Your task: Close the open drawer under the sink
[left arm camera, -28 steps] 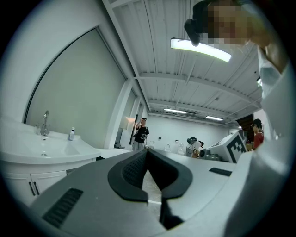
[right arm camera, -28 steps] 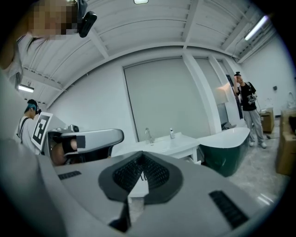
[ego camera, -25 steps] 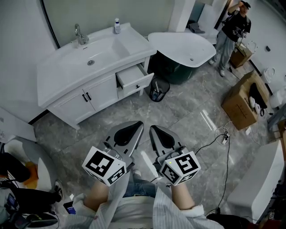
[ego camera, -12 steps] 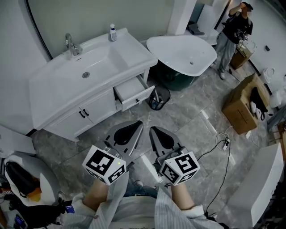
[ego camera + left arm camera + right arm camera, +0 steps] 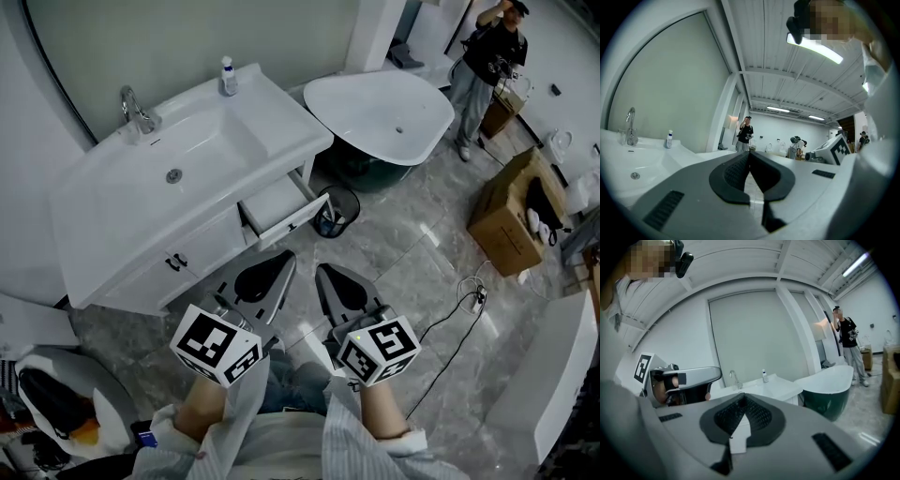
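The grey marble floor (image 5: 394,253) carries the white vanity cabinet (image 5: 192,255) ahead-left of the right gripper (image 5: 322,271). A black bin (image 5: 335,211) stands just ahead of it, a bathtub (image 5: 375,108) beyond. Cardboard boxes (image 5: 511,220) and a cable (image 5: 450,319) lie to its right.

Saw drawer (image 5: 278,208) pulled out under sink (image 5: 178,164), bin (image 5: 336,211) just beside its front. Held left gripper (image 5: 284,257) and right gripper (image 5: 322,270) side by side over grey floor (image 5: 412,253), apart from drawer.
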The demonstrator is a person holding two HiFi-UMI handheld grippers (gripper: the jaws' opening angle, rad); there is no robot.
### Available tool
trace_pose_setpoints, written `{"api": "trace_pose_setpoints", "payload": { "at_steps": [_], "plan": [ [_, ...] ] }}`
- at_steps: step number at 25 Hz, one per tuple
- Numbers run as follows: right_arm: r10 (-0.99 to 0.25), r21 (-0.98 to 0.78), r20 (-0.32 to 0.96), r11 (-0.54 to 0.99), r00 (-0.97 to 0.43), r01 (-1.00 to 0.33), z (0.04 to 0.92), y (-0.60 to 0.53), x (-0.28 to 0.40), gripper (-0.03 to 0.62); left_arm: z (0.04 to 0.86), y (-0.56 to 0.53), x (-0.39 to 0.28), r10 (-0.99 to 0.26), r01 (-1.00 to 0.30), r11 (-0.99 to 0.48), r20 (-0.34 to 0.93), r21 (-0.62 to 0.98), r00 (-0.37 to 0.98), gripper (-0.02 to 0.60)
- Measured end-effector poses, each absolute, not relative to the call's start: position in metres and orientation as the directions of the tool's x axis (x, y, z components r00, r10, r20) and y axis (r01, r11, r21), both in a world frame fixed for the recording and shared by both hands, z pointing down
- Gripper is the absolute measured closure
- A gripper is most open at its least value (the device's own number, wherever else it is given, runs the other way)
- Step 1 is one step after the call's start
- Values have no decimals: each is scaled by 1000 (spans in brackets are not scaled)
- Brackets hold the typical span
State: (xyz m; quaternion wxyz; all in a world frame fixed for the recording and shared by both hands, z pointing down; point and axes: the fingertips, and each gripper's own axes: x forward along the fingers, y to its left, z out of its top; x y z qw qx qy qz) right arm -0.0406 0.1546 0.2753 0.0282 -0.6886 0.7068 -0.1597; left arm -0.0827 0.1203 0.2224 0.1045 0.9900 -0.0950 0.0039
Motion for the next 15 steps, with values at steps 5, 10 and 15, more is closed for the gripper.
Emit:
{"api": "trace_pose_setpoints", "payload": {
  "at_steps": [5,10,15],
  "plan": [
    [-981,-270,190,-25,-28,-963,278,141,-36,583,227,102,-84,-185,-187,-959,30,214,982,566],
    [-981,-271,191,-35,-18,-962,282,130,-26,583,232,90,-82,-192,-195,-957,35,214,981,566],
    [-980,-271,195,-15,-40,-962,285,105,-11,583,235,65,-71,-222,-225,-950,38,216,974,566]
  ]
}}
